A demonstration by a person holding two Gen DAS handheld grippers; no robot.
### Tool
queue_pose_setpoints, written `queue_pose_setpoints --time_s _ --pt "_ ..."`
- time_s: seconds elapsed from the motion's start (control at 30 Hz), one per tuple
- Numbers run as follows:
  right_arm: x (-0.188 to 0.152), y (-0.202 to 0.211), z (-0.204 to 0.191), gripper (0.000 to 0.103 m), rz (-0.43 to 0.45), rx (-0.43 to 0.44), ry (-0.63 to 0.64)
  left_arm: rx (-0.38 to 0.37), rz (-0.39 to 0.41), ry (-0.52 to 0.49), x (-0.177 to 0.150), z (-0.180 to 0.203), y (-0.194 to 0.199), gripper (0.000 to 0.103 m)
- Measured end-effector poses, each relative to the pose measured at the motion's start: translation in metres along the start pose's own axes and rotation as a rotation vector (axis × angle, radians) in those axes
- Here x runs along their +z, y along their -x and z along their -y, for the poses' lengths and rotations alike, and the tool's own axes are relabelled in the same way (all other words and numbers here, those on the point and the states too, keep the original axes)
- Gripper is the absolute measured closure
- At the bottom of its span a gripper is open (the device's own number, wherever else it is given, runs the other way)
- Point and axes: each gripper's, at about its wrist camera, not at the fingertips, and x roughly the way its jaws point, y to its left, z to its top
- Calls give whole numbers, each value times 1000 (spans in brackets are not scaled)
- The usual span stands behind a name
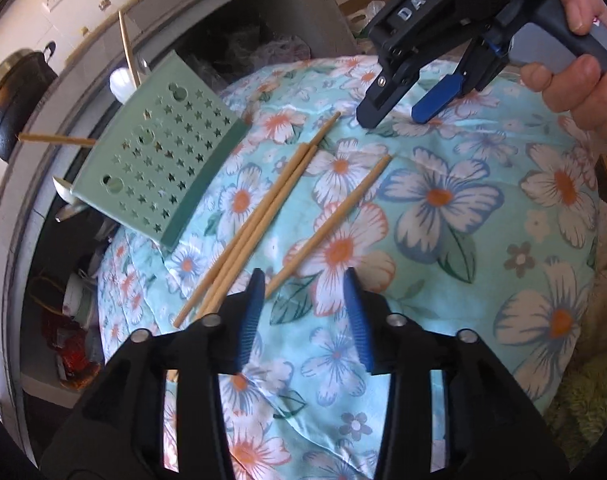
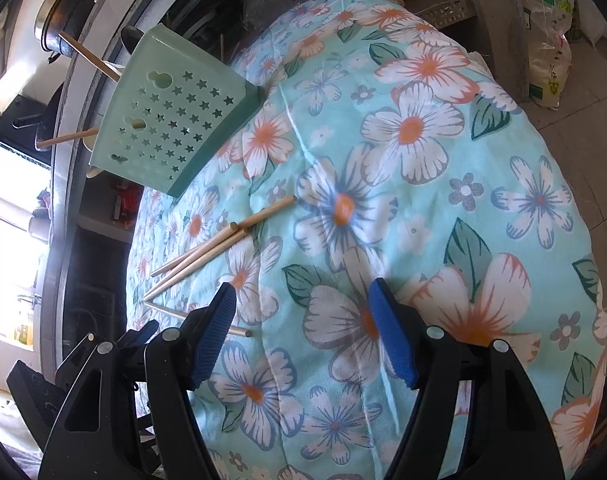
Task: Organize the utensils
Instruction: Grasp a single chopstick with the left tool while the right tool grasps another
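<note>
Several wooden chopsticks (image 1: 259, 216) lie loose on a floral cloth; they also show in the right wrist view (image 2: 219, 240). A green star-holed utensil holder (image 1: 159, 152) lies tipped on its side at the cloth's left edge, also in the right wrist view (image 2: 175, 116), with chopsticks and a spoon poking out of its far end. My left gripper (image 1: 303, 300) is open and empty, just above the near ends of the chopsticks. My right gripper (image 2: 303, 320) is open and empty, hovering over the cloth right of the chopsticks; it shows in the left wrist view (image 1: 395, 116).
The floral cloth (image 1: 443, 240) covers a rounded table. A grey counter edge (image 1: 19, 184) runs along the left with a black pot (image 1: 15, 92) on it. Plastic bags (image 2: 547, 40) stand on the floor at far right.
</note>
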Motion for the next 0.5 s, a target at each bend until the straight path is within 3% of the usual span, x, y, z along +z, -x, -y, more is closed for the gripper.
queue_pose_setpoints --time_s 0.23,0.5 --pt "0 1 2 36 6 6 -12 3 51 -18 21 9 -9 62" --pt "1 2 8 35 6 37 -59 -51 60 -43 42 18 -32 64"
